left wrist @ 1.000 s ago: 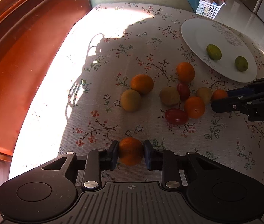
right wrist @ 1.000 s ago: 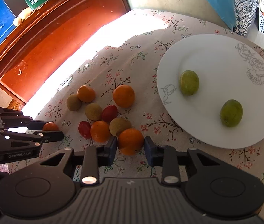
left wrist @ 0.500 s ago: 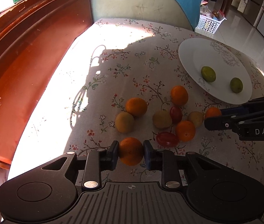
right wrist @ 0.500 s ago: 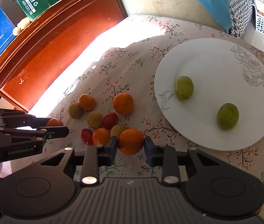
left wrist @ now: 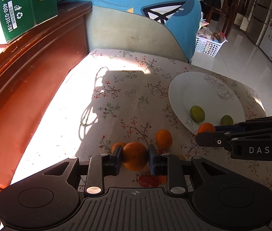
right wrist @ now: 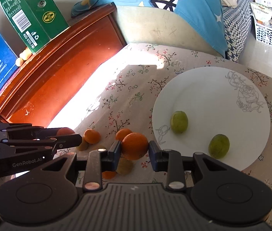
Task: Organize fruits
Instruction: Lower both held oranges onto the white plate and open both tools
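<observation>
A: What is each tool carrying?

B: The left tool point(left wrist: 135, 158) is pinching an orange point(left wrist: 135, 158) between its two pads, lifted clear of the floral table point(left wrist: 120, 100). The right tool point(right wrist: 134, 150) is pinching a second orange point(right wrist: 134, 148) the same way, on the near left side of the white plate point(right wrist: 213, 88).

A: And what sits on the white plate?

B: Two green fruits: one point(right wrist: 179, 121) towards the plate's near left, the other point(right wrist: 218, 146) close to its near rim. They lie apart from each other.

A: Where is the rest of the fruit?

B: On the table to the left of the white plate, below the two tools. A loose orange point(left wrist: 164, 138) lies nearest the plate's left rim; further left of it another orange point(right wrist: 92, 136) and a brownish fruit point(right wrist: 124, 166) show, and a red fruit point(left wrist: 148, 181) peeks out under the left tool. Much of the cluster is hidden by the tools.

A: Anything behind?

B: Well to the left of the plate, a green carton point(right wrist: 33, 13) stands on a red-brown wooden ledge point(right wrist: 59, 73).
</observation>
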`<state>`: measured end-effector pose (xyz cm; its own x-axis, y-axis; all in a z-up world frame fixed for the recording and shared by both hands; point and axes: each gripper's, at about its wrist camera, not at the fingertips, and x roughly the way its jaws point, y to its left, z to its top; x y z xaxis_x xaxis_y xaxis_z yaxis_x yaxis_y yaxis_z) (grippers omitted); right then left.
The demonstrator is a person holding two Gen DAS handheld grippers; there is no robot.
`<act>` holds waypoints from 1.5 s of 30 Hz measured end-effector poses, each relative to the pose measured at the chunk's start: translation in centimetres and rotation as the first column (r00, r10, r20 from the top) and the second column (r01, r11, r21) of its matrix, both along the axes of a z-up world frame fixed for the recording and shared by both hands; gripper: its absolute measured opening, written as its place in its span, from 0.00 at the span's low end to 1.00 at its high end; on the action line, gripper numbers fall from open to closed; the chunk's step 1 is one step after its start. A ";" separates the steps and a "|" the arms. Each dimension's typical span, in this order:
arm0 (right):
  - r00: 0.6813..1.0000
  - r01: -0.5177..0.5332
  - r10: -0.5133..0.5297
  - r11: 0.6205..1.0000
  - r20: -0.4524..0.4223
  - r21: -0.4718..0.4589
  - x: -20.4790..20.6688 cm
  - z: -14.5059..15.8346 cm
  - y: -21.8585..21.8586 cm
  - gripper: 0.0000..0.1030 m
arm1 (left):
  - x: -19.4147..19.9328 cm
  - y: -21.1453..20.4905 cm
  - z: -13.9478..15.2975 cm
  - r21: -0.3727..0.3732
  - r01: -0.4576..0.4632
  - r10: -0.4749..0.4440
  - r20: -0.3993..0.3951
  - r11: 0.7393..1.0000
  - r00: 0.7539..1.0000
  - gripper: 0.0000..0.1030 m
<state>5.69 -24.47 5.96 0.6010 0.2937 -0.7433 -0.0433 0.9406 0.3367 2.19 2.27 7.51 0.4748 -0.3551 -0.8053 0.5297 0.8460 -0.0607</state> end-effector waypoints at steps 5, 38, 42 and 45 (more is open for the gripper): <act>0.996 0.071 -0.071 0.997 0.052 0.009 0.3 1.8 -2.1 0.30 | 0.4 -1.9 1.2 -0.042 0.027 -0.026 0.015 0.999 1.000 0.25; 0.868 0.485 -0.471 0.873 -0.159 0.058 -0.3 -1.3 -10.5 0.34 | 0.9 -13.3 -3.0 -0.083 0.157 -0.163 -0.072 0.984 0.984 0.27; 0.867 0.487 -0.473 0.871 -0.158 0.067 -0.1 -1.1 -10.7 0.34 | 0.8 -13.2 -2.6 -0.086 0.149 -0.153 -0.046 0.985 0.987 0.56; 0.866 0.488 -0.473 0.869 -0.161 0.076 -0.1 -1.1 -10.7 0.35 | 0.8 -12.9 -2.0 -0.099 0.136 -0.140 -0.036 0.986 0.989 0.73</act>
<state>5.54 -35.21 4.88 0.5869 0.0781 -0.8059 0.4569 0.7897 0.4093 3.00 -10.64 5.54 0.3817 -0.4915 -0.7828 0.6360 0.7542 -0.1634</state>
